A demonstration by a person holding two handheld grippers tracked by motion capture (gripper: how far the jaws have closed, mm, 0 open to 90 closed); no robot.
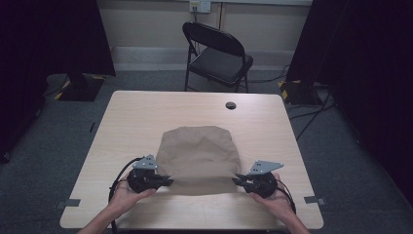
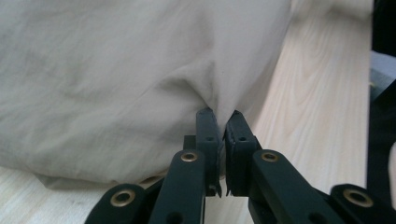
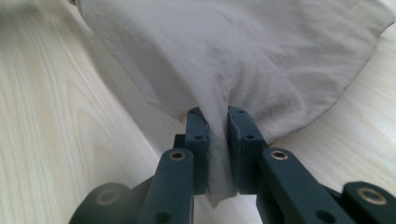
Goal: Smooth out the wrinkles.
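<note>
Bench: a pale wood-grain bench with rounded corners, seen from above; a small dark round hole sits near its far edge at about 12 o'clock.
Cloth: a tan cloth lies on the near half of the bench, roughly central, rounded at its far edge and wrinkled across the middle; its near edge runs between the two hand-held grippers.
Left hand-held gripper: the left hand-held gripper sits at about 8 o'clock from the cloth's middle, at its near left corner; in the left gripper view the left hand-held gripper has its jaws clamped together on a gathered fold of the cloth.
Right hand-held gripper: the right hand-held gripper sits at about 4 o'clock from the cloth's middle, at its near right corner; in the right gripper view the right hand-held gripper pinches a bunched strip of the cloth between its jaws, and a tail of fabric hangs out below them.
Hands: the left hand and right hand come in from 6 o'clock, each under its gripper.
Tape: small grey tape marks lie at the near corners of the bench.
Room: grey carpet surrounds the bench; a black folding chair stands beyond the far edge at 12 o'clock, before a beige wall.
Sides: dark curtains hang at 3 and 9 o'clock; black cables trail over the carpet at 2 o'clock.
</note>
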